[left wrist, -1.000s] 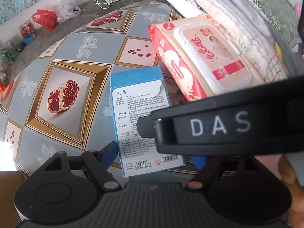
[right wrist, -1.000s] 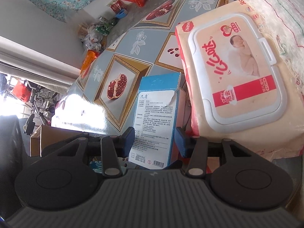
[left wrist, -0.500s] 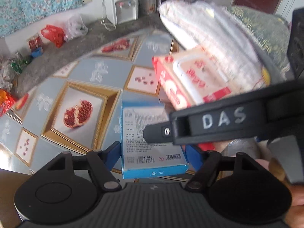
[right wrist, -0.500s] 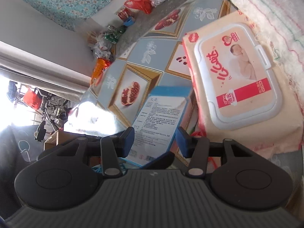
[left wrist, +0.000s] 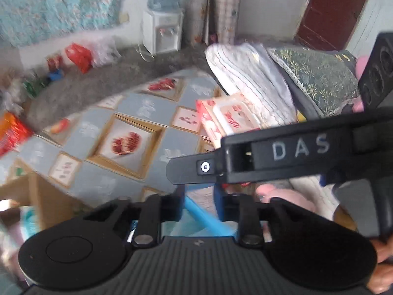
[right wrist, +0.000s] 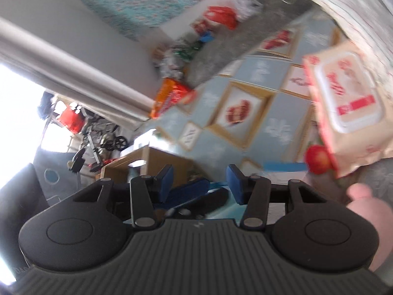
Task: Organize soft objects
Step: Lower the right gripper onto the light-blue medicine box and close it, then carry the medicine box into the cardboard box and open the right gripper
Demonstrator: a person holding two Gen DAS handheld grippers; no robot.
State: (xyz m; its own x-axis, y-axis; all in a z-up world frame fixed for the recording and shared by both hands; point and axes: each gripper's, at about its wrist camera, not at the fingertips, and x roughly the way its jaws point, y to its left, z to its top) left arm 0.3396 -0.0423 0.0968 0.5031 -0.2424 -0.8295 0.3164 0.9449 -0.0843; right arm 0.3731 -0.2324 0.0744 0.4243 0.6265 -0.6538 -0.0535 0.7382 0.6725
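The view is blurred by motion. My left gripper [left wrist: 199, 205] is high above the table, and its jaws are closing on a blue and white box [left wrist: 203, 215] that lies edge-on between the pads. My right gripper [right wrist: 200, 180] hangs just above it with a gap between its pads. Only the left gripper's blue fingers [right wrist: 191, 190] and the box [right wrist: 282, 166] show below that gap. A pink wet-wipes pack [left wrist: 228, 118] [right wrist: 348, 98] lies on the table against a stack of folded cloths [left wrist: 248, 73]. The right gripper's black side crosses the left wrist view.
The table wears a grey pomegranate-print cloth [left wrist: 172, 135] [right wrist: 275, 123]. A green patterned cushion [left wrist: 316, 73] lies behind the cloths. A cardboard box [left wrist: 41, 196] [right wrist: 152, 157] stands by the table's edge. Bags litter the floor near a water dispenser [left wrist: 162, 32].
Both grippers have risen well above the table. The left jaws have narrowed a lot. The box has turned from face-on to edge-on and sits lower in both views.
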